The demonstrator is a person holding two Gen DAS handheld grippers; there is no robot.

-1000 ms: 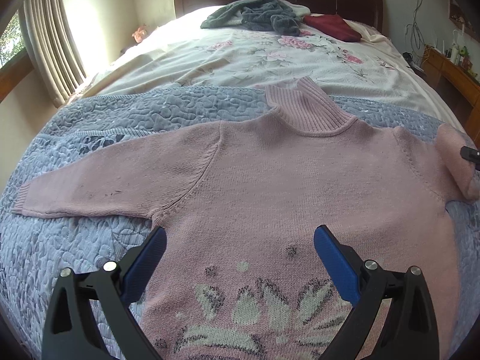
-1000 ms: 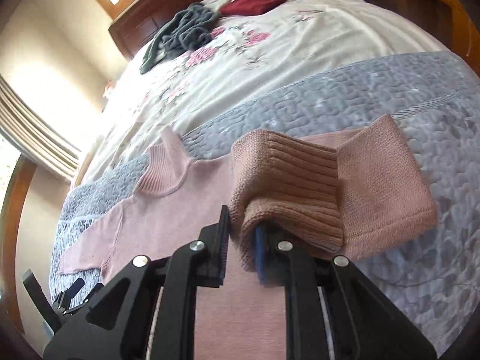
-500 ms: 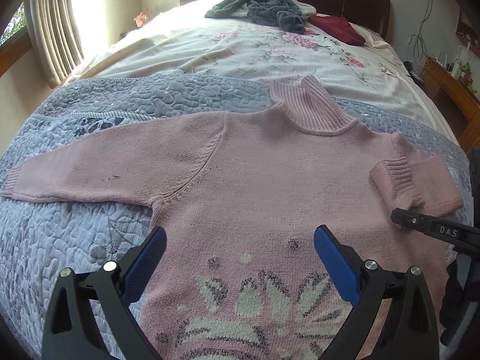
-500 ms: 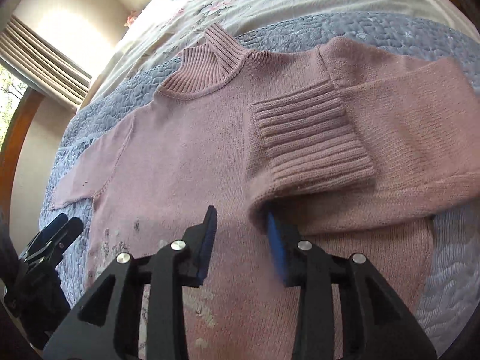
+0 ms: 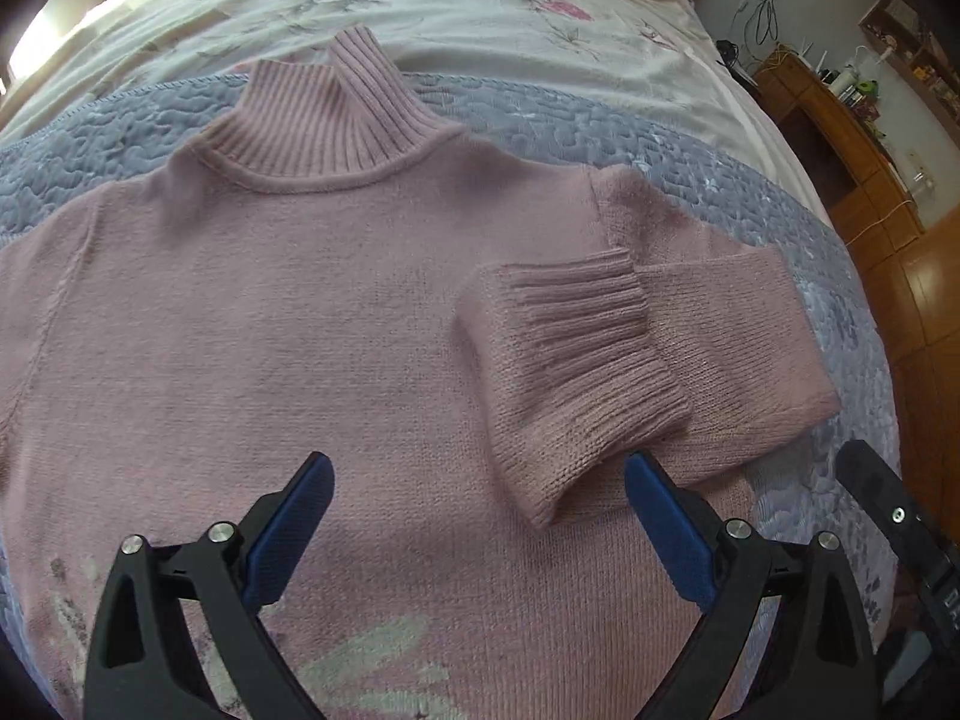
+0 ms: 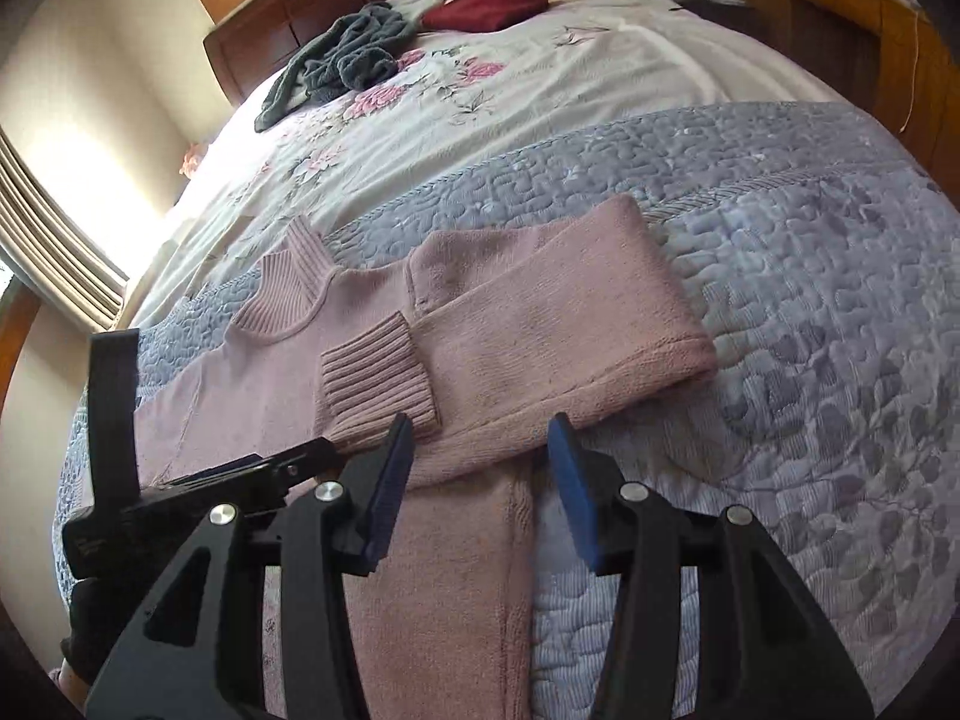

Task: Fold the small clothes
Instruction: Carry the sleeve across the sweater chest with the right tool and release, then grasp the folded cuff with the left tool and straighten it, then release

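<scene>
A pink knitted sweater (image 5: 312, 324) lies flat on its back across a grey-blue quilted blanket (image 6: 810, 312) spread over the near part of a bed, its ribbed turtleneck collar (image 5: 318, 120) pointing toward the headboard (image 6: 270, 18). One sleeve (image 5: 720, 324) is folded inward across the chest, so that its ribbed cuff (image 5: 576, 354) rests on the body of the garment, while the fold of the sleeve reaches out onto the blanket. At the lower front of the sweater, part of a pale floral knit pattern (image 5: 372, 654) shows between the tool arms. The left gripper (image 5: 480, 516) hovers over the lower chest with its blue-padded fingers (image 5: 288, 528) spread wide and nothing between them; its right finger sits just beside the cuff's lower corner. The right gripper (image 6: 480, 486) also stands with fingers apart and empty, poised above the side seam below the folded sleeve, with the left tool's black body visible at its left. Beyond the blanket, a cream floral bedspread (image 6: 480, 90) carries a crumpled dark grey garment (image 6: 342, 66) and a folded dark red cloth (image 6: 486, 3) near the headboard. A wooden cabinet (image 5: 840, 138) stands beside the bed.
</scene>
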